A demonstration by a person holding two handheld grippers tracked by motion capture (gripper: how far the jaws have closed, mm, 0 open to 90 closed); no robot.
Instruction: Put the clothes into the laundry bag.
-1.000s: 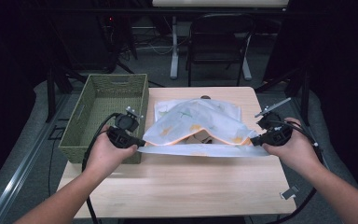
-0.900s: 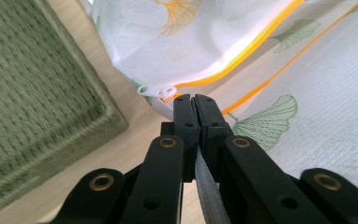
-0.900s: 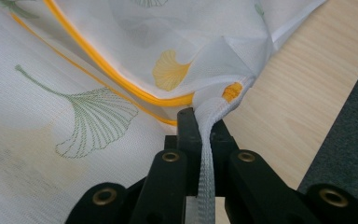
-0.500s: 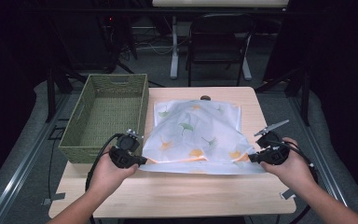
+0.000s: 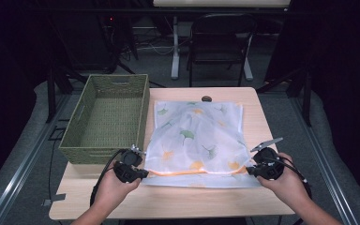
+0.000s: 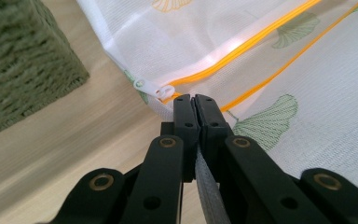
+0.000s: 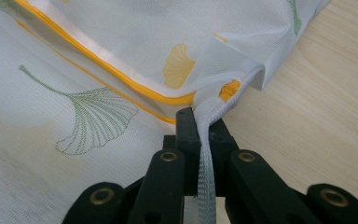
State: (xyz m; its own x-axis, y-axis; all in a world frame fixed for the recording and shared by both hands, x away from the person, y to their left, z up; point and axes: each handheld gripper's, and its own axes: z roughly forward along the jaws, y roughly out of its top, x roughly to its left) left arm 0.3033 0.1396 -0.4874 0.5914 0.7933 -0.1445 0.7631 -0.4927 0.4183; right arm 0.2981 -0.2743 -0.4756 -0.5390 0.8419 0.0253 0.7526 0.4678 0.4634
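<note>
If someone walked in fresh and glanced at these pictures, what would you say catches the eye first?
The white mesh bag printed with green and yellow ginkgo leaves, spread across the middle of the wooden table, with an orange zipper line along its near edge. The left tongs and right tongs each pinch a near corner of it. An olive woven basket sits to its left.

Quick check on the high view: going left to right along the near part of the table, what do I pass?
Green woven basket → left tongs clamped on the mesh laundry bag's near left corner → mesh laundry bag → right tongs clamped on its near right corner.
</note>
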